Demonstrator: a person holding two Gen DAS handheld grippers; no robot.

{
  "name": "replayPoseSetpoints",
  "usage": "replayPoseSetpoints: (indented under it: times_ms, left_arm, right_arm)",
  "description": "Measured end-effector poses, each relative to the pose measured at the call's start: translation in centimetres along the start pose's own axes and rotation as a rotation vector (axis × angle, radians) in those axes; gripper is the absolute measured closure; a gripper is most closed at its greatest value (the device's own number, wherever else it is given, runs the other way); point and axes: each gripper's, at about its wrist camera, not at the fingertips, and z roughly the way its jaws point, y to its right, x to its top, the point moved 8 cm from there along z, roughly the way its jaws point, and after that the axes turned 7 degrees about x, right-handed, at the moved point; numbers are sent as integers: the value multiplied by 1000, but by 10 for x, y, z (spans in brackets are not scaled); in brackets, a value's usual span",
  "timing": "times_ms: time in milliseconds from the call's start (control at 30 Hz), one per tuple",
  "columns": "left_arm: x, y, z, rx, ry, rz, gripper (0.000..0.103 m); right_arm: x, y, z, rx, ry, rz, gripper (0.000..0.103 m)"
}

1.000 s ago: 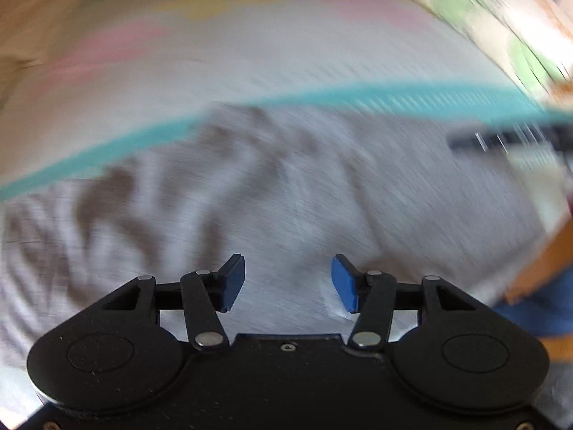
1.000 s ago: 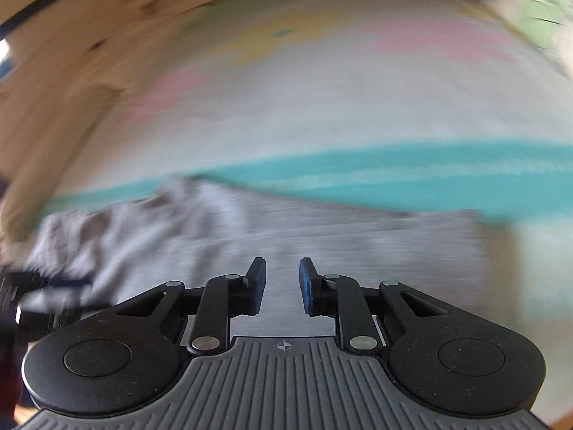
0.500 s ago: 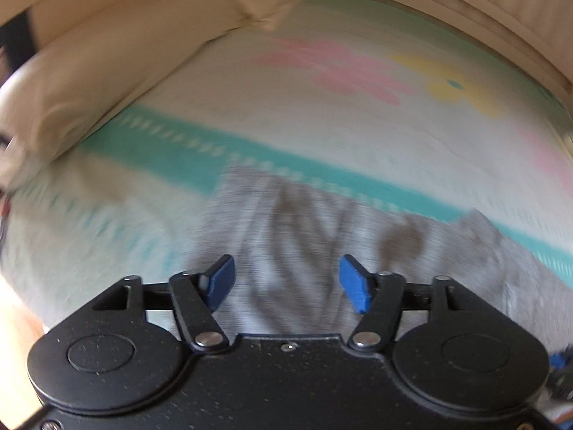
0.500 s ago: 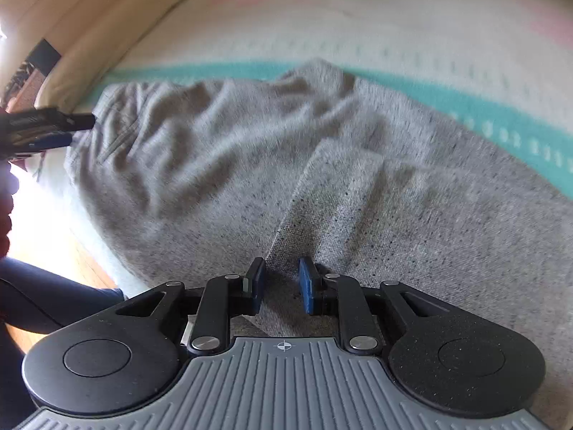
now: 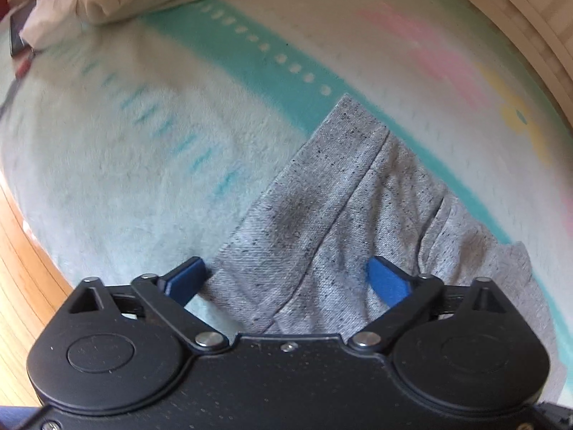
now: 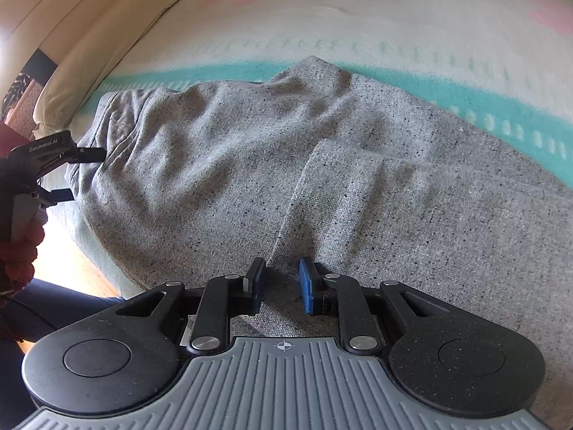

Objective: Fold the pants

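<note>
Since the blurred earlier view, your left claw (image 5: 288, 279) has swung across the bed (image 5: 118, 165) and come down over one end of the grey pants (image 5: 343, 193), and its jaws have just been opening; they now stand wide, straddling the cloth without pinching it. Your right claw (image 6: 281, 285) has settled over the middle of the pants (image 6: 250, 165), its jaws narrowly apart with a fold edge running up just ahead of them; the pads do not look pressed on anything, so it holds nothing.

The pants lie rumpled on the blanket, spread ahead of the right claw and reaching out to its left, where the left claw (image 6: 73, 173) shows open at the garment's far end. That end sits close to the bed's edge.

Your risk, as it looks from here, is a poor bite. If you close the left claw where it stands, you may catch only the top layer, or the blanket along with it, and the fold will drag crooked. The wrinkles ahead of the right claw will likely get trapped inside the fold. Pulling toward the edge could slide the pants off the bed.
</note>
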Motion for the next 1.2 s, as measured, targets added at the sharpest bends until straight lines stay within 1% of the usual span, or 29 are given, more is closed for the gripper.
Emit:
replayPoseSetpoints:
  times_ms: [133, 200, 267, 300, 333, 367, 400, 467, 500, 533, 567, 633, 667, 700, 767, 800, 900, 933, 1000, 1067, 1133, 1200]
  left_arm:
    - [3, 4, 7, 13, 2, -20, 2]
    - [9, 8, 7, 1, 18, -34, 3]
    - [11, 11, 0, 3, 55, -14, 23]
    - [12, 14, -4, -9, 77, 7, 44]
    - [12, 18, -7, -31, 87, 25, 50]
    - [13, 21, -11, -36, 103, 38, 56]
    - [13, 23, -15, -41, 119, 53, 58]
    - [13, 29, -26, -51, 159, 80, 66]
    - [13, 32, -32, -56, 180, 97, 70]
    - [15, 36, -39, -62, 208, 113, 78]
    - [17, 39, -46, -80, 227, 125, 80]
    - [18, 43, -57, -129, 239, 121, 80]
    - [18, 44, -61, -145, 241, 119, 81]
    - [18, 45, -63, -154, 244, 120, 81]
    - [20, 47, -63, -161, 244, 127, 81]
    - [21, 48, -62, -163, 245, 127, 81]
    - [22, 51, -61, -165, 257, 145, 81]
    - [22, 52, -63, -168, 262, 152, 81]
    - [21, 54, -68, -178, 273, 163, 81]
    - [20, 58, -75, -186, 286, 182, 81]
    - [19, 63, -82, -193, 302, 207, 81]
    - [17, 69, -90, -198, 321, 232, 82]
  right_arm:
    - [0, -1, 0, 4, 3, 6, 83]
    - [0, -1, -1, 7, 5, 10, 83]
    - [1, -1, -1, 6, 6, 11, 83]
    - [1, -1, -1, 6, 7, 10, 83]
    - [1, -2, -2, 6, 8, 9, 83]
    - [1, -2, -3, 7, 9, 7, 83]
    - [1, -4, -4, 8, 13, 4, 83]
    - [1, -7, -10, 21, 22, -4, 83]
    - [0, -9, -13, 34, 27, -10, 83]
    - [-1, -11, -17, 46, 30, -15, 83]
    - [-3, -11, -19, 55, 28, -18, 83]
    - [-9, -8, -18, 51, -6, -15, 83]
    - [-15, -7, -11, 50, -44, -13, 83]
    - [-19, -7, -7, 55, -61, -20, 84]
    - [-18, -13, -9, 53, -58, -57, 84]
    - [-14, -16, -13, 72, -45, -61, 84]
    - [8, -13, -28, 135, 61, 16, 84]
    - [17, -9, -30, 135, 98, 44, 84]
    - [33, 1, -28, 99, 146, 89, 84]
    - [43, 13, -19, 52, 160, 117, 84]
    - [45, 25, -2, 11, 129, 134, 85]
    - [45, 28, 2, 27, 140, 169, 87]
